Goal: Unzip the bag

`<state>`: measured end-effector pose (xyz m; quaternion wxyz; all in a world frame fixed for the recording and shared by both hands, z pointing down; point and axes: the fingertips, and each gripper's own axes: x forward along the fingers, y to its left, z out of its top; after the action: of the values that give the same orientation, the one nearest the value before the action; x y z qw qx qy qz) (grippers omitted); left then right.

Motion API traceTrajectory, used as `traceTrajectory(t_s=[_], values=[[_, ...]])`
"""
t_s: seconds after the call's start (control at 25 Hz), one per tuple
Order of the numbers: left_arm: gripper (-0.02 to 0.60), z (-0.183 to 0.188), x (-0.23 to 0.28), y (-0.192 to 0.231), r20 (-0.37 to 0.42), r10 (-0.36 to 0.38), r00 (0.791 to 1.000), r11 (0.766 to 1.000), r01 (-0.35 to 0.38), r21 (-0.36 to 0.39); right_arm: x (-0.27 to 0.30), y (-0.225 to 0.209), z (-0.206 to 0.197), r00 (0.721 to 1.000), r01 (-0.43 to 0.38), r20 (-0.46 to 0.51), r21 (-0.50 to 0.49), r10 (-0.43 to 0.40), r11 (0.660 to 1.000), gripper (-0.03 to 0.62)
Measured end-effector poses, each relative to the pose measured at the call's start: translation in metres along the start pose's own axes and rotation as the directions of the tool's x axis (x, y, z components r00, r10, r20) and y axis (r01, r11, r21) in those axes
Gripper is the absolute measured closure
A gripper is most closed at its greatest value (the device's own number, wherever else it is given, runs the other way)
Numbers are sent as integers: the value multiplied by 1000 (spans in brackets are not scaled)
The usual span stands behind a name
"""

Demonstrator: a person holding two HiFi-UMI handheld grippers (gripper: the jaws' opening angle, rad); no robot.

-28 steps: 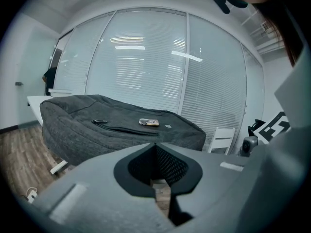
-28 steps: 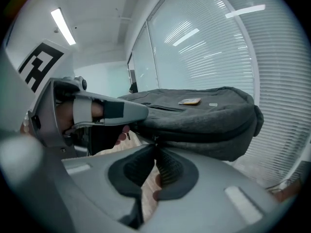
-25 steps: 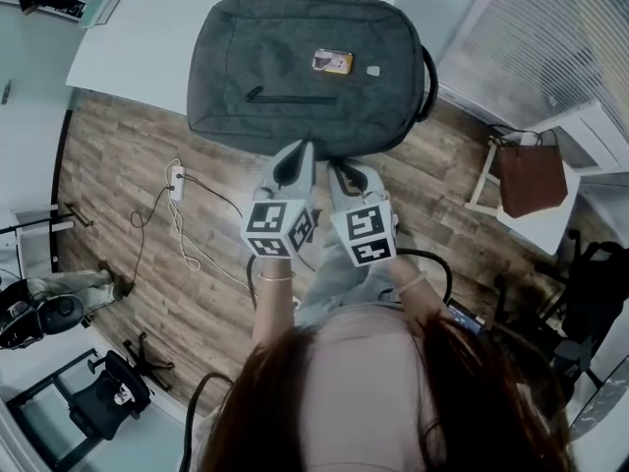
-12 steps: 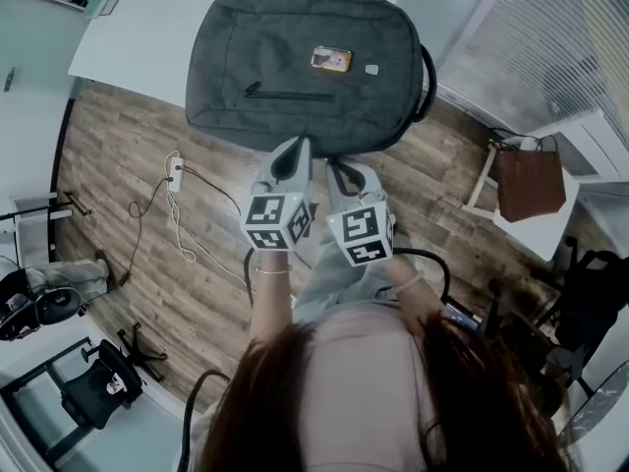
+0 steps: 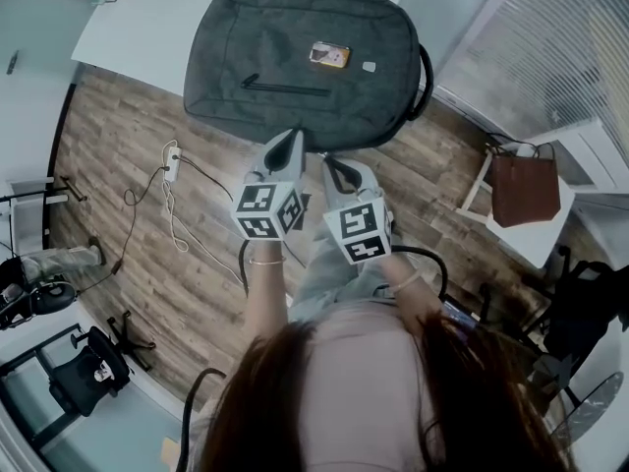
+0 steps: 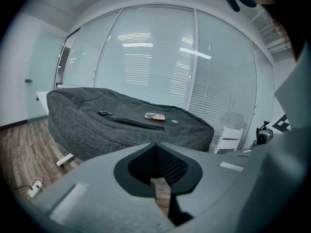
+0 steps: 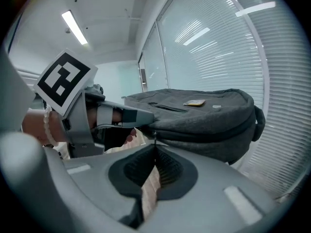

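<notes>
1. The dark grey fabric backpack (image 5: 305,57) lies flat, front pocket up, on the far white bench (image 5: 138,28). Its near edge pokes out over the wooden floor toward the person.
2. The left hand-held gripper (image 5: 291,144) is clenched on nothing, tips right at that near edge. The right hand-held gripper (image 5: 340,172) sits just to its right, jaws together too. A small dark tab (image 7: 154,134) shows at its tips, probably a zip pull, but there's no telling if it's pinched.
3. The bag looks soft and slouchy, so it'll likely bunch up or slide on the smooth bench when tugged.
4. Best bet: pinch the pull with one gripper and clamp the fabric along the side zip seam (image 7: 209,130) with the other.
</notes>
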<state>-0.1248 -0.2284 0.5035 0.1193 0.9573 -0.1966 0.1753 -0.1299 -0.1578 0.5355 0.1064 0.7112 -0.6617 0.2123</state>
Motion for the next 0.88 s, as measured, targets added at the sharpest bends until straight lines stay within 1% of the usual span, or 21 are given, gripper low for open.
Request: traceTrajectory(t_s=[0.16, 0.88], values=[[574, 0, 0, 0, -1, 9, 1000, 1000, -9, 1, -3, -6, -1, 1000, 5, -20, -28, -5, 1000, 589], [574, 0, -1, -1, 8, 24, 1000, 1000, -24, -17, -19, -29, -6, 1000, -13, -27, -29, 12, 999, 589]])
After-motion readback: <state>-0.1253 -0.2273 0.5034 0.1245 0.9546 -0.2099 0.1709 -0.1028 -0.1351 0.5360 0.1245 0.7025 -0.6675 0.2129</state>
